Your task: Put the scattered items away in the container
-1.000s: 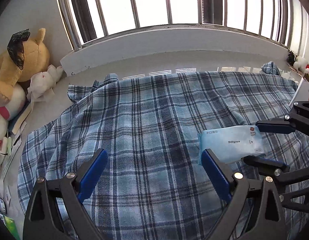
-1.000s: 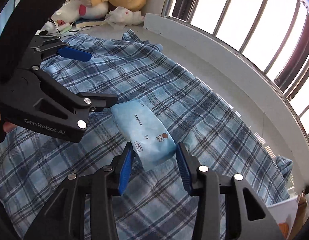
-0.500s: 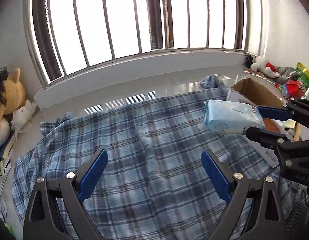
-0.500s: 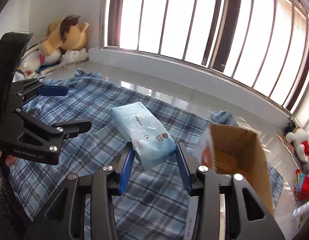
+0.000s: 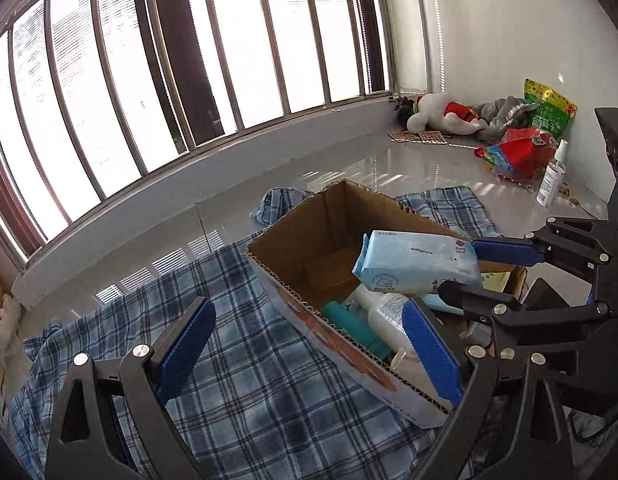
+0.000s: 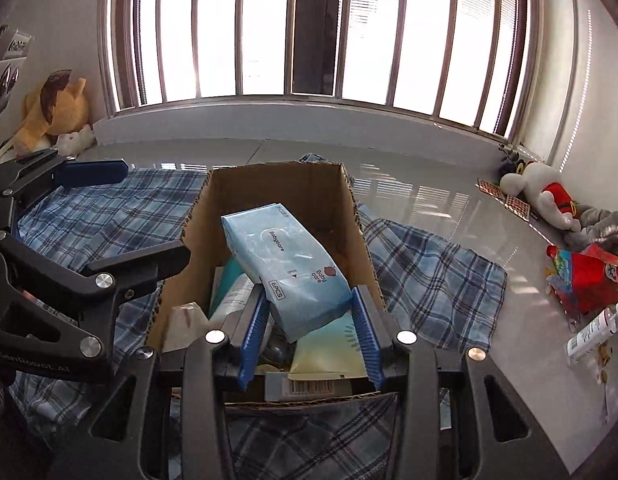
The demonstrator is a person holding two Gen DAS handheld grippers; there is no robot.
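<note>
Over the cardboard box (image 6: 351, 200), the right gripper (image 6: 309, 332) grips the wipes pack (image 6: 283, 264) (left gripper (image 5: 305, 348) gaping, empty, beside the box), so releasing comes next.

Wipes pack (image 6: 285, 268) no longer lies on the plaid cloth (image 5: 245, 384); it is lifted clear and now hangs over the open cardboard box (image 6: 351, 208), above a white bottle (image 5: 383, 312) and a teal item (image 5: 351, 330) inside. Right gripper (image 6: 309, 334) has carried it there from the cloth's middle, pads clamped on its near end throughout. Left gripper (image 5: 305, 350) now faces the box's long side instead of bare cloth. Both views have swung from the yellow plush corner toward the box.
</note>
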